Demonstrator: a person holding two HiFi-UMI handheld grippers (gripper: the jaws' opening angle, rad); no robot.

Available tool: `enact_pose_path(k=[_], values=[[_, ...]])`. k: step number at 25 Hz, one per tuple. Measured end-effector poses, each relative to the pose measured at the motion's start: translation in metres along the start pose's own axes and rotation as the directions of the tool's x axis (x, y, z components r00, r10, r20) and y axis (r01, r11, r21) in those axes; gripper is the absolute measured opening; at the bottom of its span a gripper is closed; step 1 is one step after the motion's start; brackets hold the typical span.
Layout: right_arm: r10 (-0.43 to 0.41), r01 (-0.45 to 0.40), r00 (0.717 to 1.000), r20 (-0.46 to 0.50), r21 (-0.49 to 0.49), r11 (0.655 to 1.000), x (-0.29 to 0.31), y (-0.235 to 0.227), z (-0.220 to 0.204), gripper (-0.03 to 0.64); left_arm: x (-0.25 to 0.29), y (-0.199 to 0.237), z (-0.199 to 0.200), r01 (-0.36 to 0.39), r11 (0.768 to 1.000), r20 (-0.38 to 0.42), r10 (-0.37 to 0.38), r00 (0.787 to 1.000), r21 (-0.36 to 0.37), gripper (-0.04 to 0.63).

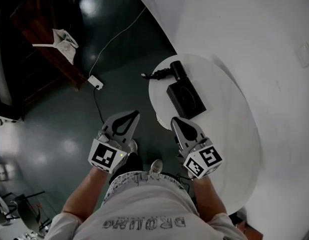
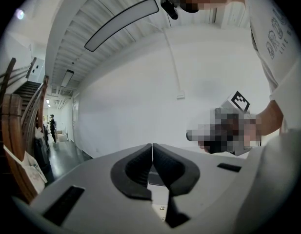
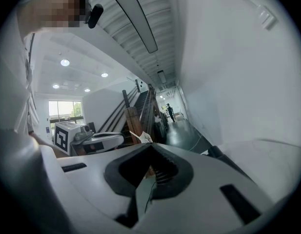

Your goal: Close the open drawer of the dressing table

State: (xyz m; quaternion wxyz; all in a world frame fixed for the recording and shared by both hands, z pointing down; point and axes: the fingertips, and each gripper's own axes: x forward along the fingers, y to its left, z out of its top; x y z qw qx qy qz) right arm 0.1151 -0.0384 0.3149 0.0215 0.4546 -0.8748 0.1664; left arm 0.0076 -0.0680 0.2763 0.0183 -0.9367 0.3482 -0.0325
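Note:
No drawer or dressing table front shows in any view. In the head view both grippers are held side by side in front of the person's body, above the dark floor. My left gripper (image 1: pixel 132 113) is shut, its black pads (image 2: pixel 140 167) meeting along one line with nothing between them. My right gripper (image 1: pixel 174 119) sits at the near edge of a white round tabletop (image 1: pixel 234 134). Its jaws are also shut and empty in the right gripper view (image 3: pixel 150 147). Both point level, away from the body.
On the tabletop lie a black flat box (image 1: pixel 186 98) and a black handled device (image 1: pixel 169 72). A white cable and adapter (image 1: pixel 95 82) run across the dark floor. Dark wooden stairs (image 1: pixel 39 29) with a white bag (image 1: pixel 64 41) stand far left. A white wall lies to the right.

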Motion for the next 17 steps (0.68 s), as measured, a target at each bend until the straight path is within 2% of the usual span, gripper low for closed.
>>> enact_pose_path(k=[17], values=[[-0.015,0.015,1.000,-0.001,0.004,1.000,0.027,0.000,0.005,0.008,0.007,0.027,-0.004,0.042,0.999,-0.015,-0.042,0.999,0.008,0.025]])
